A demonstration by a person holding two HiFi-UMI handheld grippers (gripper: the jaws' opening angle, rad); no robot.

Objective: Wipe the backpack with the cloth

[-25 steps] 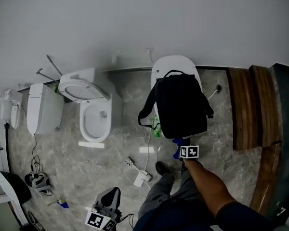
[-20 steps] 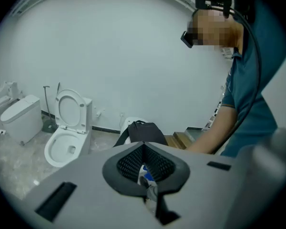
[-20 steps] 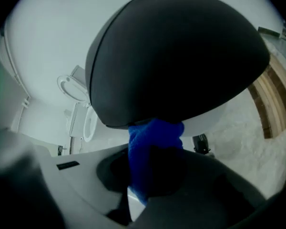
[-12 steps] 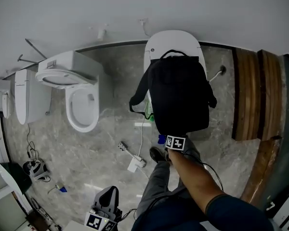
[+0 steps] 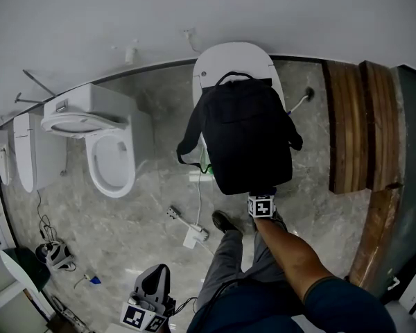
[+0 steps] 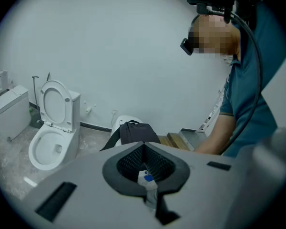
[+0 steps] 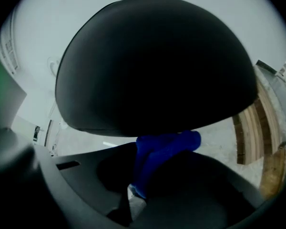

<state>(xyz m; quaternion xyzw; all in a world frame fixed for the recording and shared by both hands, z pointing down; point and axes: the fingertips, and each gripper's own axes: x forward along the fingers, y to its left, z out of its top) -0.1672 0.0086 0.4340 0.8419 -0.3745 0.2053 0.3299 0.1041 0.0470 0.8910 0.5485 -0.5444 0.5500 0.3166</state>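
The black backpack (image 5: 239,134) lies on the closed lid of a white toilet (image 5: 234,60), which stands against the wall. Its top handle points to the wall and one strap hangs down on the left side. The right gripper (image 5: 261,195) is at the bottom edge of the backpack, at the end of the person's stretched arm. In the right gripper view the jaws are pressed together on a blue cloth (image 7: 156,157). The free end of the cloth reaches up to the dark underside of the backpack, which fills most of that view.

The left gripper (image 5: 159,279) hangs low beside the person's leg, well apart from the backpack. In the left gripper view its jaws are closed one against the other, and nothing is between them.

A second toilet (image 5: 109,155) with the seat lifted stands to the left on the grey marble floor (image 5: 159,186). Brown wooden planks (image 5: 352,134) lie to the right of the backpack.
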